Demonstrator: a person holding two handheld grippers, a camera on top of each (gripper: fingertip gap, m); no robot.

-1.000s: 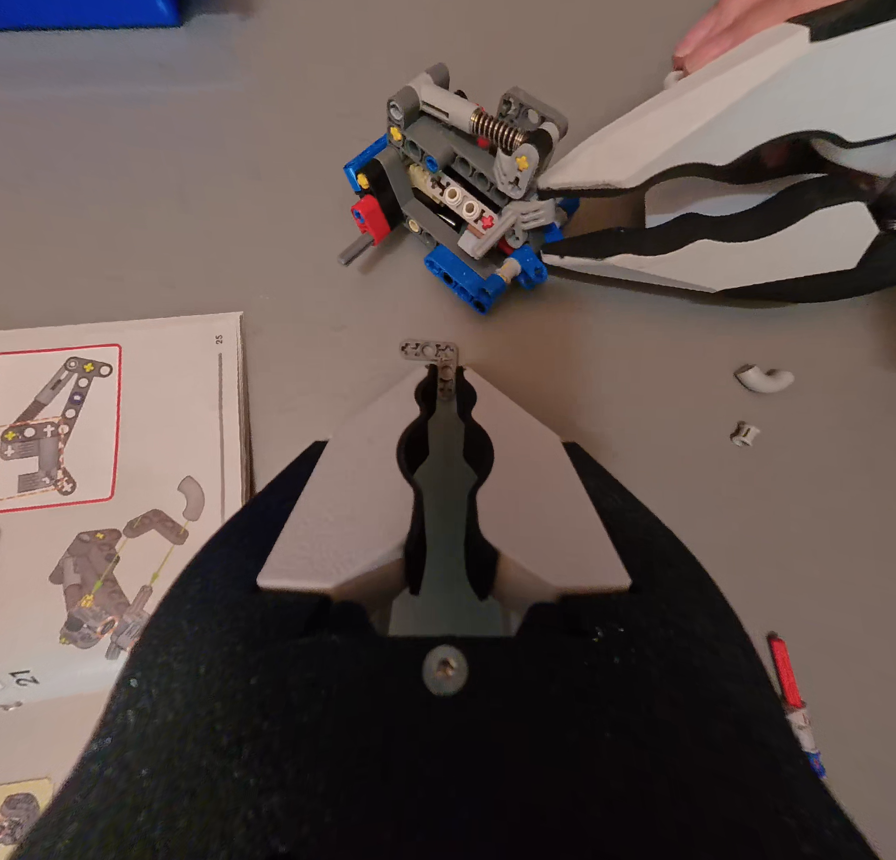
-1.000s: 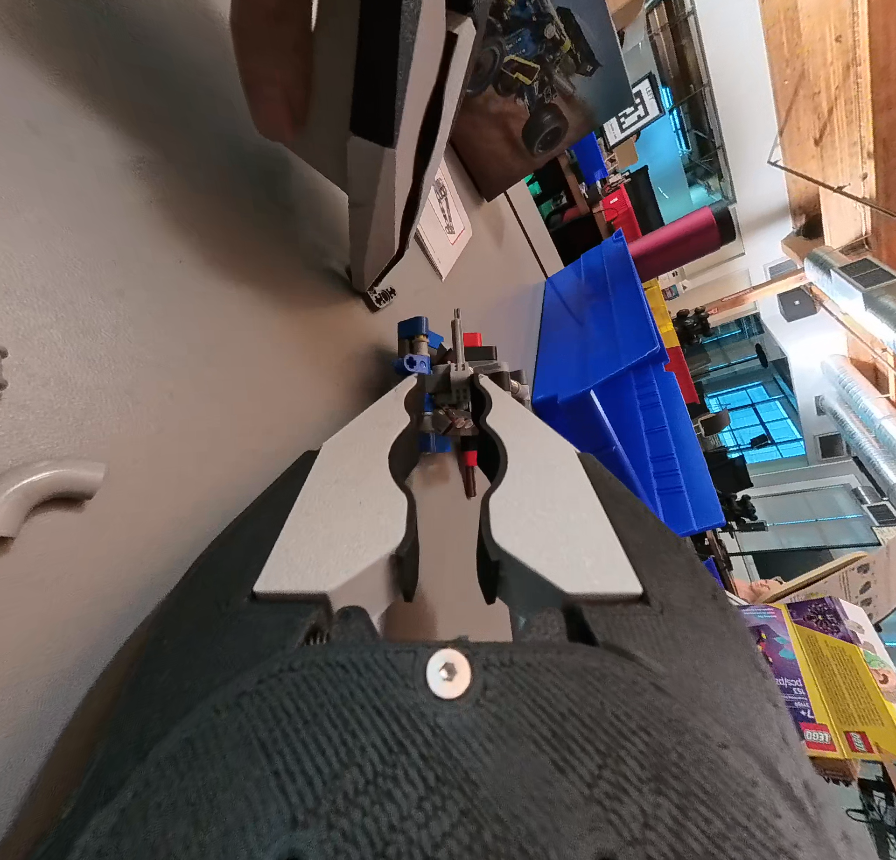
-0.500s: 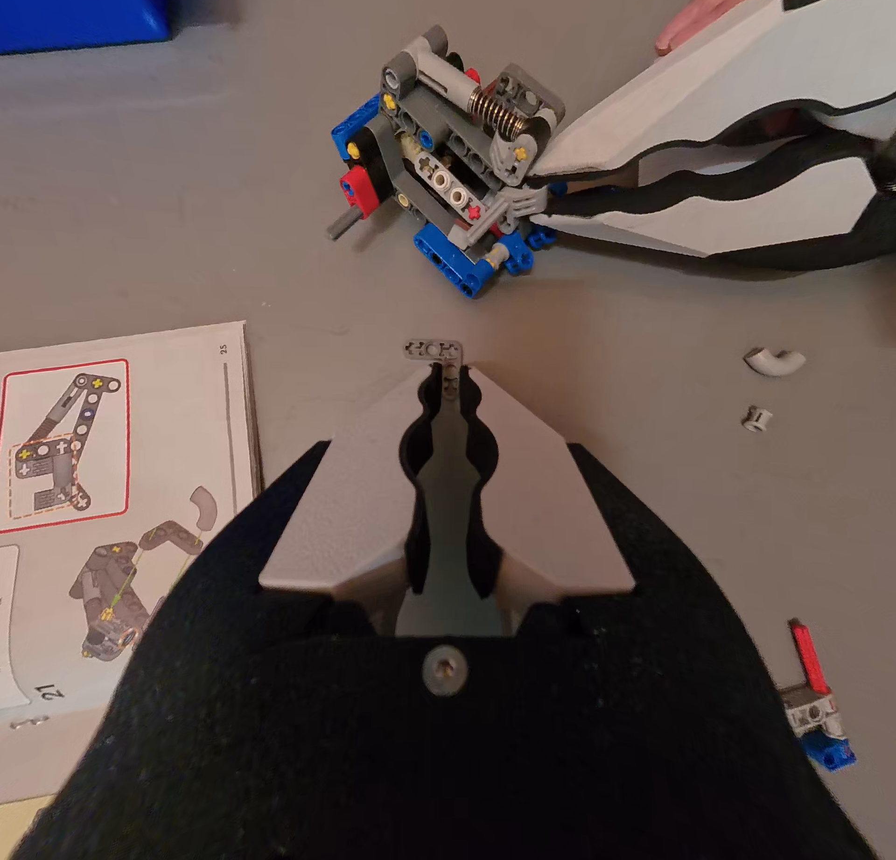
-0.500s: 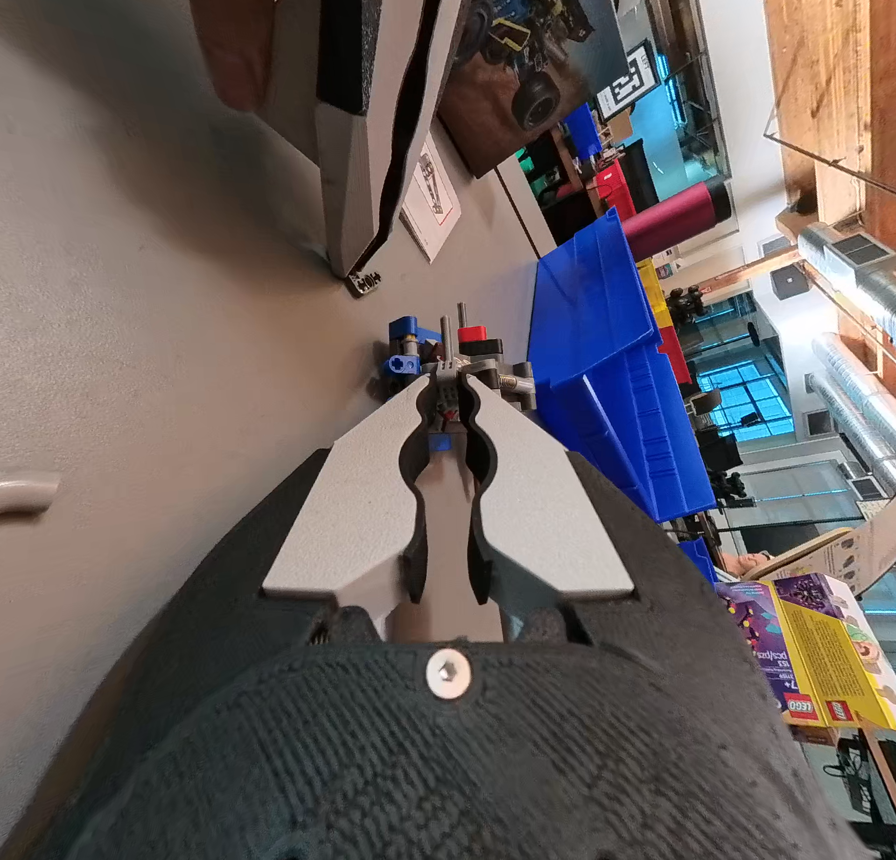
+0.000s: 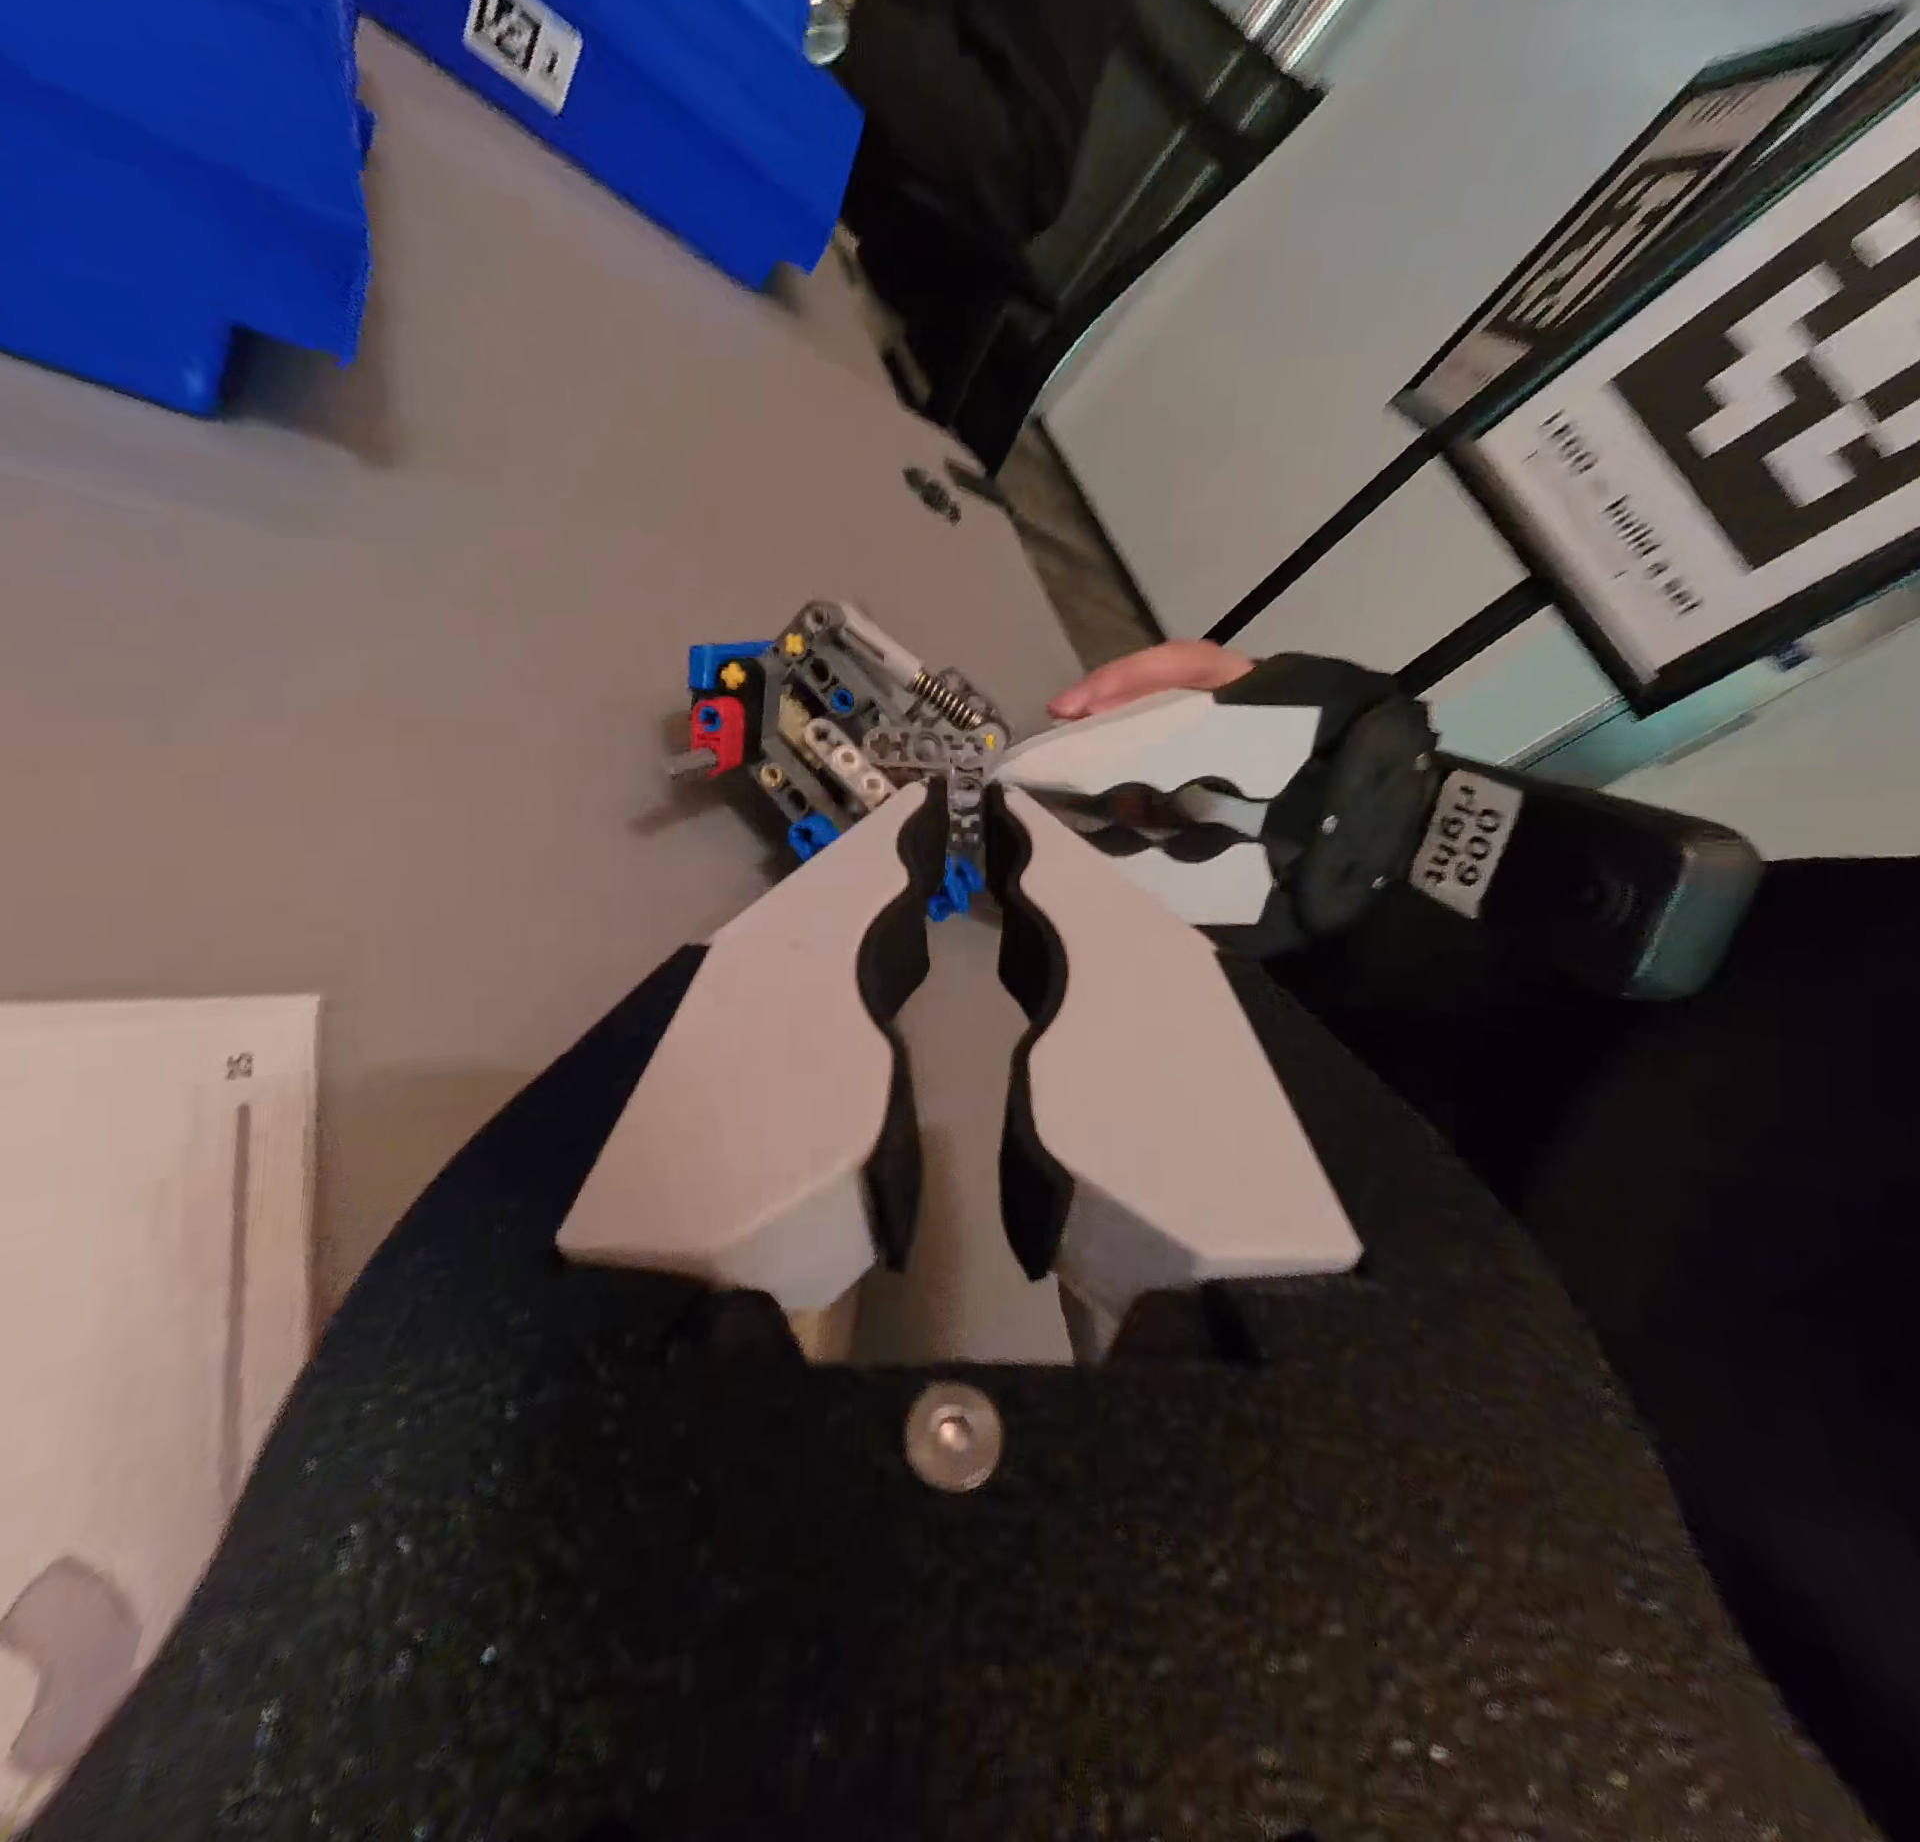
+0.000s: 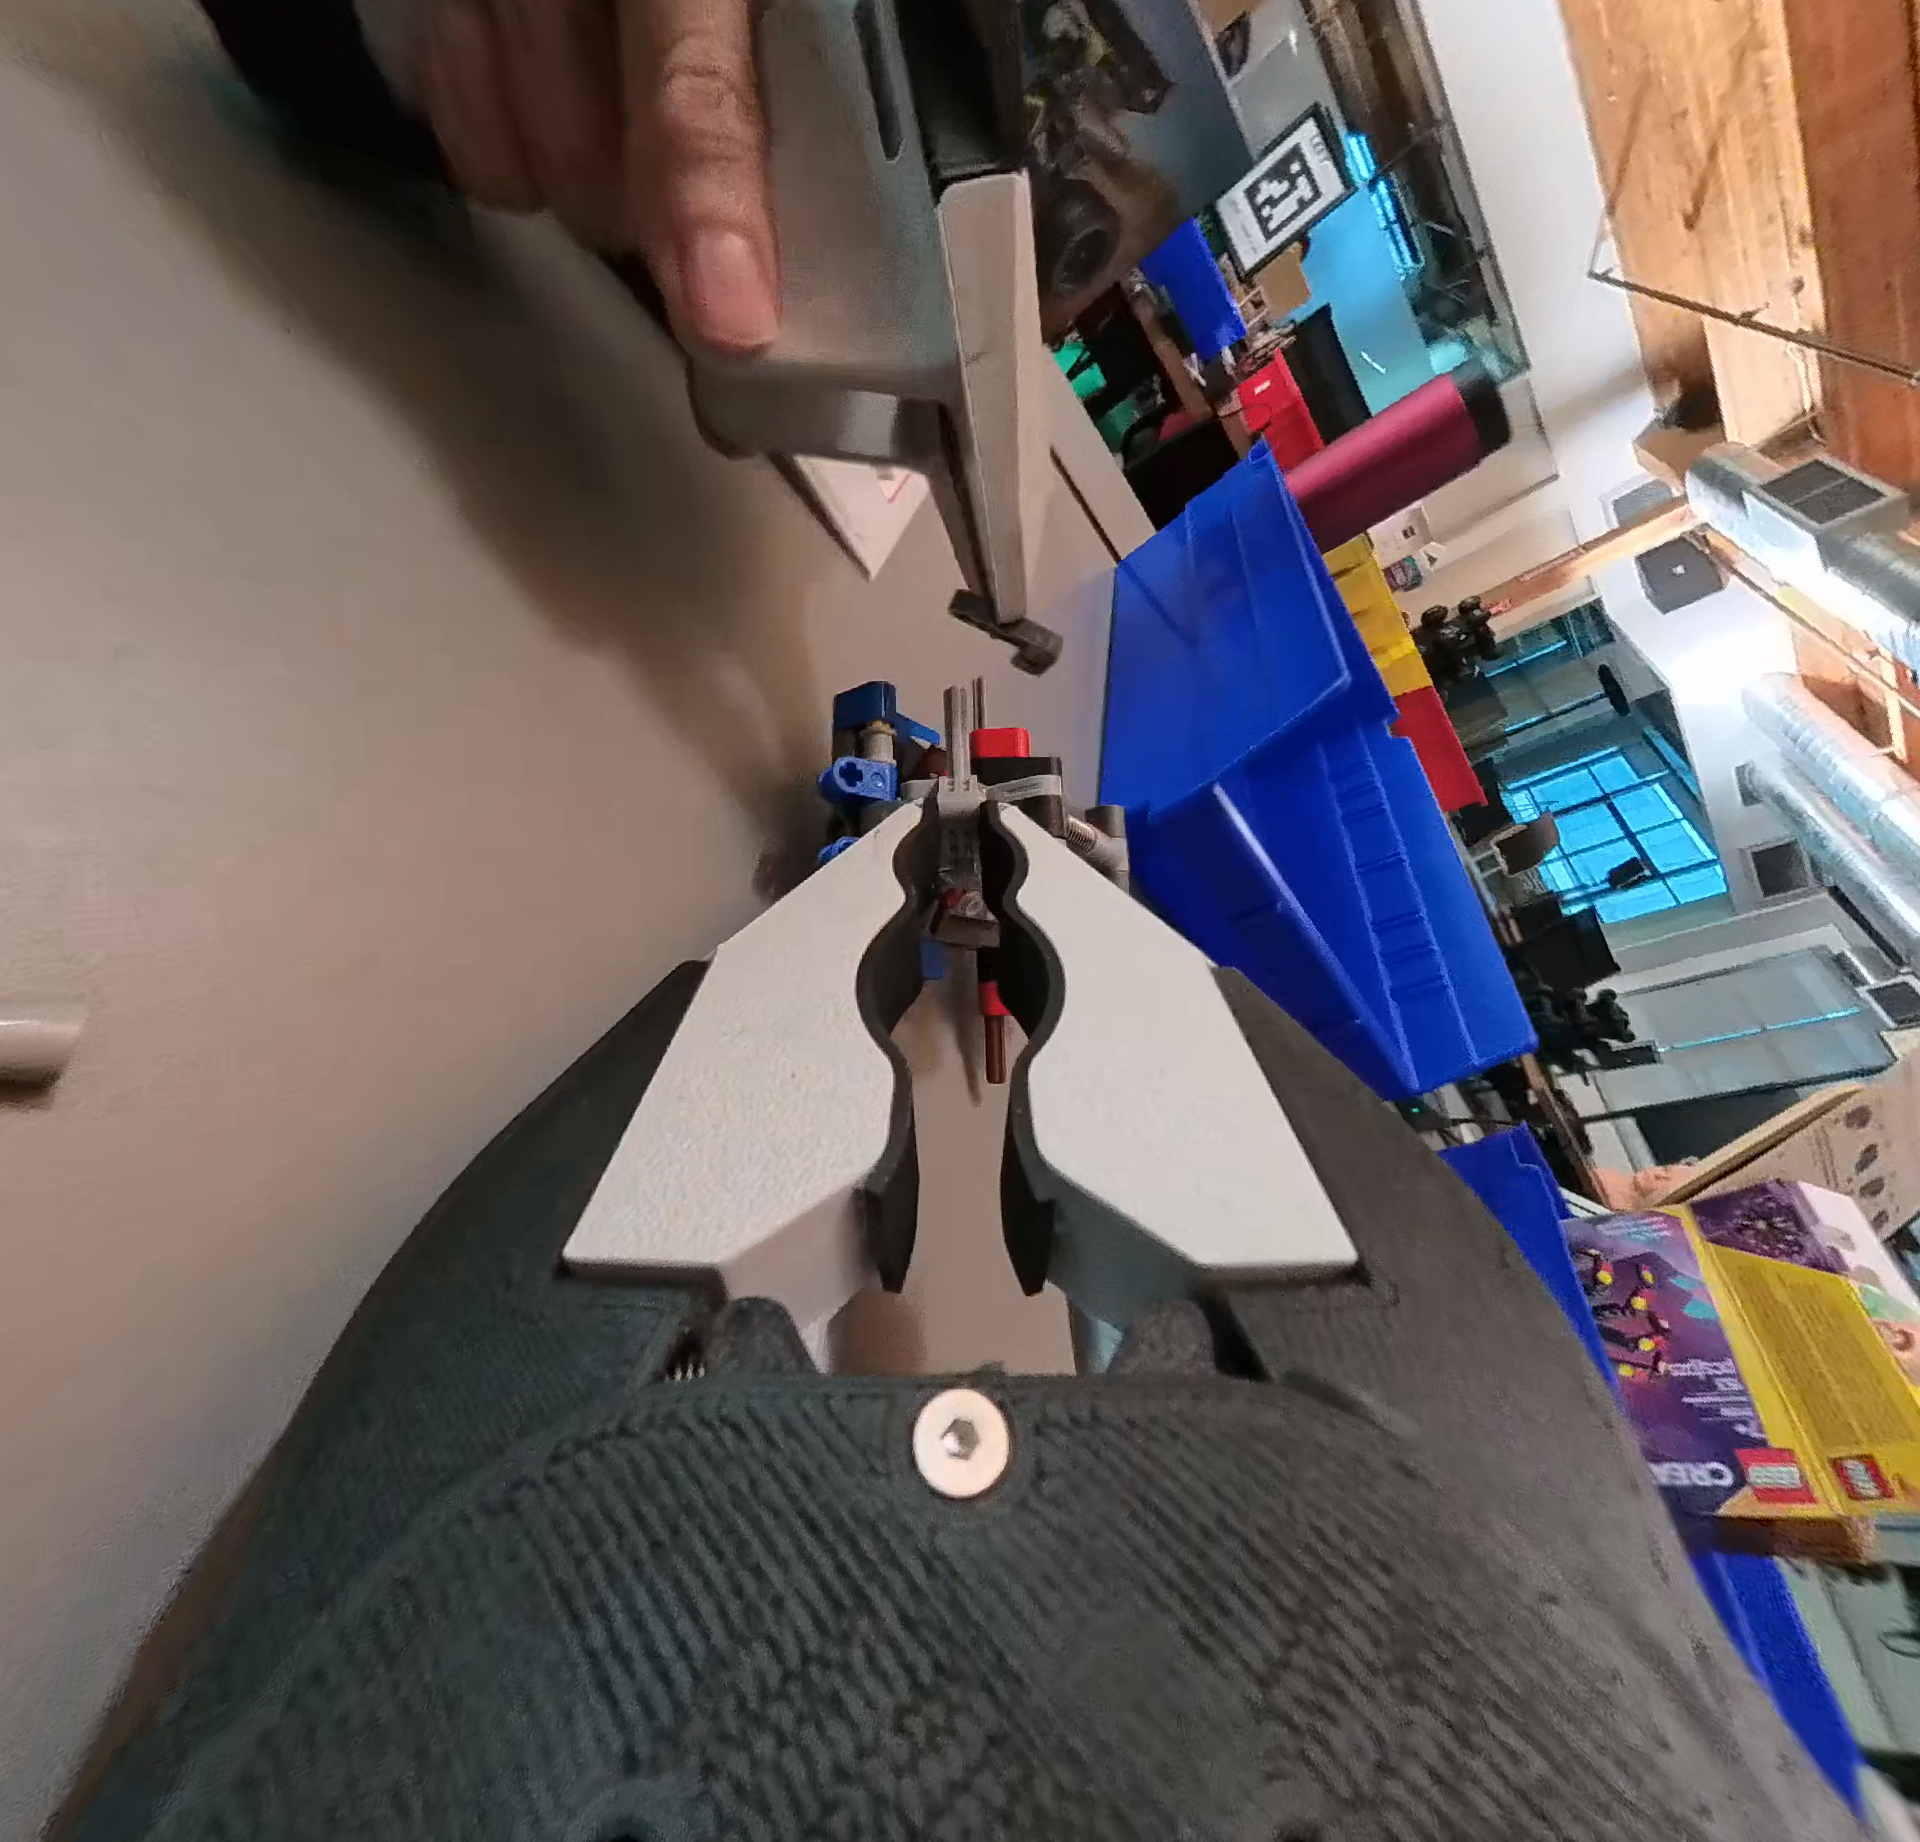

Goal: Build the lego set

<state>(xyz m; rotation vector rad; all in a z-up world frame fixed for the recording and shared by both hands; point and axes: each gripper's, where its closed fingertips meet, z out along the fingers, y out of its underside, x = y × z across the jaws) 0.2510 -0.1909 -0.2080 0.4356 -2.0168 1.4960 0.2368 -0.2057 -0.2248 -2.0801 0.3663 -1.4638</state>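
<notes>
On the grey table [image 5: 312, 649], my left claw [image 5: 964, 805] pinches a small grey T-shaped brick piece [image 5: 935, 753], held just above the brick model [image 5: 821, 722]. Further right, my right claw [image 6: 958, 831] clamps narrowly on that model's grey end [image 6: 961, 805], near blue bins [image 6: 1299, 805].

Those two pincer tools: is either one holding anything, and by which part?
Left gripper pinches a small grey T-shaped beam by its stem. Right gripper clamps the brick assembly by a light grey piece at its near end.
</notes>
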